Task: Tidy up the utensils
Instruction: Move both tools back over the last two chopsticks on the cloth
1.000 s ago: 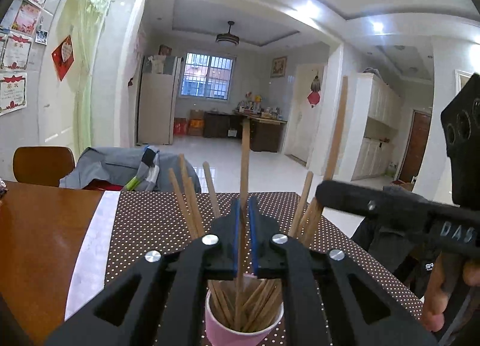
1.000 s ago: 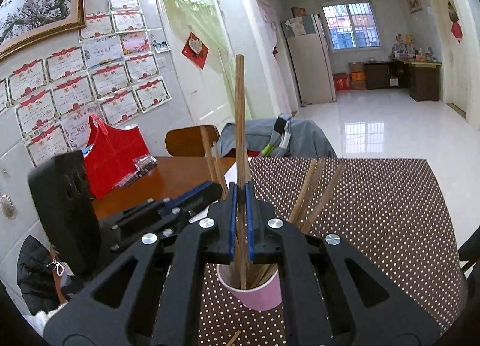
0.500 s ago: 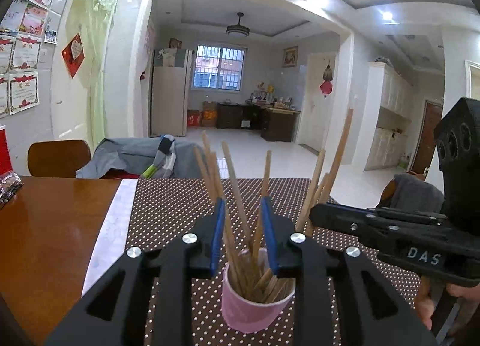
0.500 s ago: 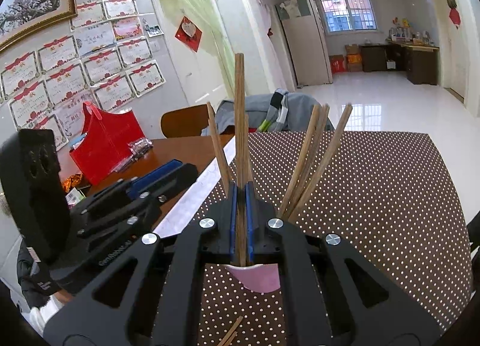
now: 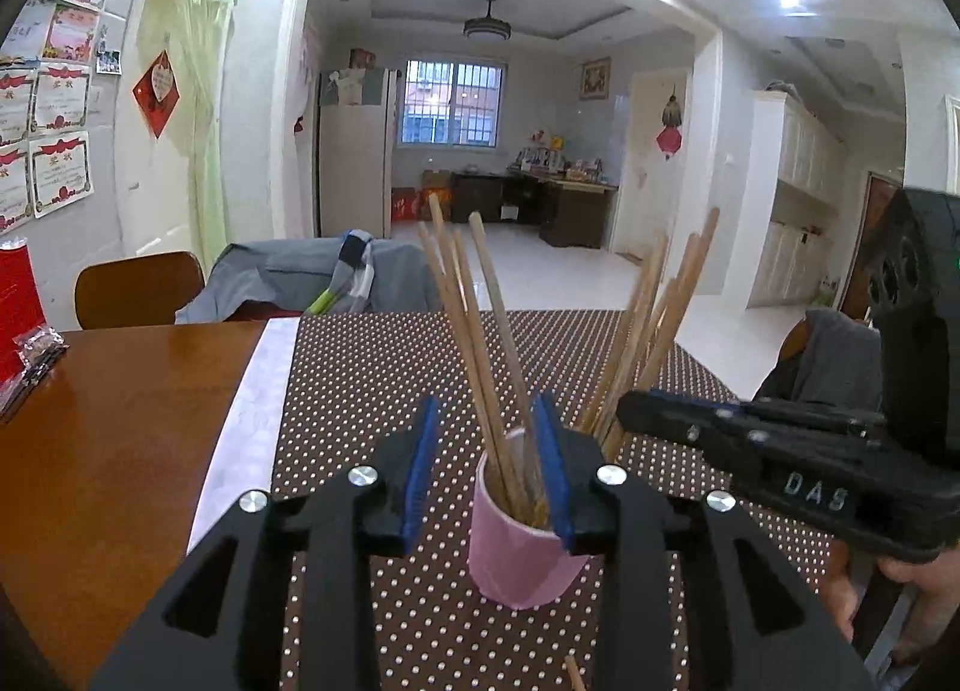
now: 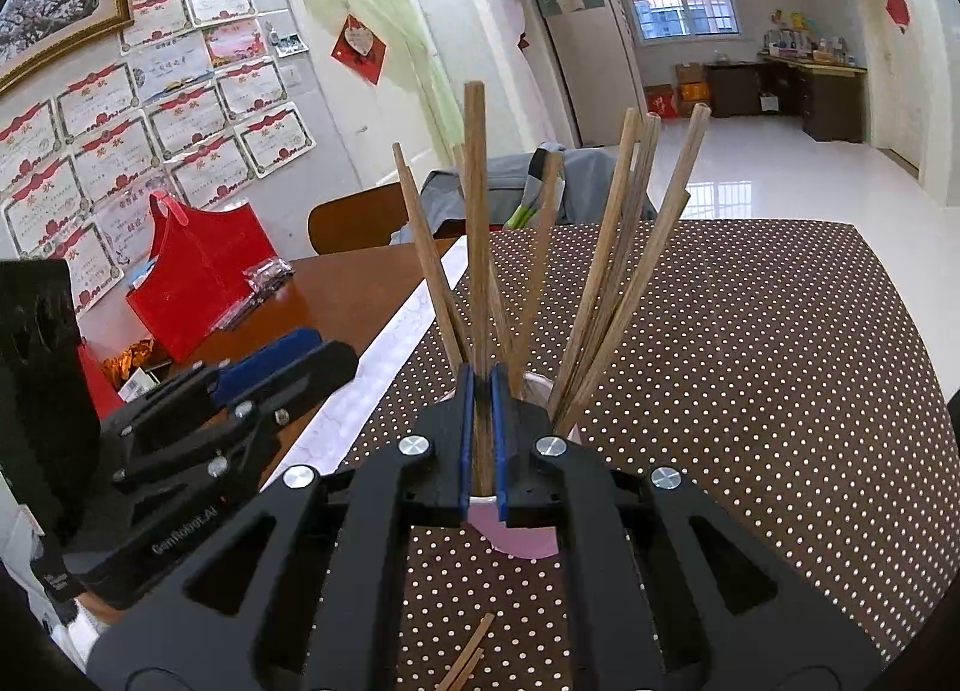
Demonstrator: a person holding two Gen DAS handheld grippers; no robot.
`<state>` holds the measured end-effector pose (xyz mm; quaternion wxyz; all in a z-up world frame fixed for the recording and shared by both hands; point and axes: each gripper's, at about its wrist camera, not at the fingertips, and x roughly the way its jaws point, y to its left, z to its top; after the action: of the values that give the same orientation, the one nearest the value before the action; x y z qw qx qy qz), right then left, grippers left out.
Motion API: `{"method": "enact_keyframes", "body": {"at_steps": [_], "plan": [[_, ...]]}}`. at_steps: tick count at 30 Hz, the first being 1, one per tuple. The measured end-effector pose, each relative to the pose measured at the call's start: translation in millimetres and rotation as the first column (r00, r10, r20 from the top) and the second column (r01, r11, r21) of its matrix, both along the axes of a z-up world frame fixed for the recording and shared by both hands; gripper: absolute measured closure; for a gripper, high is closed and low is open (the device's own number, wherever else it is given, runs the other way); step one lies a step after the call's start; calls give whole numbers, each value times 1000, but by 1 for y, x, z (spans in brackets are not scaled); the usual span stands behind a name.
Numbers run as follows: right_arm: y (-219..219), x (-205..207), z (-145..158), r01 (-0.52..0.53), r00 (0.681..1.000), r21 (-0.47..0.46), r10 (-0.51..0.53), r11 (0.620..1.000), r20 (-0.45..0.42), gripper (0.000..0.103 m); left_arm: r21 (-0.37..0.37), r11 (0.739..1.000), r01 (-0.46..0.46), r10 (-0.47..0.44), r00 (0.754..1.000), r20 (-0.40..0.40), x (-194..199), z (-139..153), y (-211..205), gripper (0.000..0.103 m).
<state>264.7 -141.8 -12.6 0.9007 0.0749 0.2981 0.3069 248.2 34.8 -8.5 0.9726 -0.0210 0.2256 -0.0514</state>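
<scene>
A pink cup stands on the brown dotted tablecloth and holds several wooden chopsticks. My left gripper is open just above the cup, its blue pads either side of the sticks, holding nothing. My right gripper is shut on one upright chopstick over the cup, its lower end down in the cup. The right gripper also shows in the left wrist view, close to the cup's right. The left gripper shows at the left in the right wrist view.
Loose chopsticks lie on the cloth in front of the cup. A red bag and small packets sit on the bare wooden table to the left. Chairs with clothes stand at the far edge.
My left gripper opened, let go of its chopstick into the cup and drew back. My right gripper has kept its hold on its chopstick and lowered it toward the cup.
</scene>
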Motion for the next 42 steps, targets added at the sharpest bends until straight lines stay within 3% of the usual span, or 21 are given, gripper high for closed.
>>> {"method": "enact_keyframes", "body": {"at_steps": [18,20,22,25,29,32,33,42], "plan": [[-24,-56,8,36,999,-3,-36,999,1,95,39,999,-14,15,999,-32,-48,-1,-5,64],[-26,-65,5,43,999,-17,-43,999,1,93,40,999,-7,9,999,-42,-55,-2,-7,56],[-28,-75,1,53,999,-40,-53,998,-3,84,37,999,8,-6,998,-61,-63,-5,-10,56],[-30,-88,-12,60,998,-79,-61,995,-20,78,25,999,39,-36,992,-118,-72,-15,-13,56],[-29,-104,-33,58,996,-136,-66,989,-56,75,24,998,53,-47,976,-211,-82,-35,-18,55],[-28,-116,-50,59,994,-160,-74,985,-86,55,44,997,65,-50,961,-272,-88,-53,-23,55],[-29,-121,-57,57,993,-165,-74,985,-97,52,44,996,73,-56,952,-300,-90,-60,-24,55],[-34,-145,-89,62,982,-172,-91,983,-165,52,72,987,140,-86,861,-501,-95,-119,-43,55]]}}
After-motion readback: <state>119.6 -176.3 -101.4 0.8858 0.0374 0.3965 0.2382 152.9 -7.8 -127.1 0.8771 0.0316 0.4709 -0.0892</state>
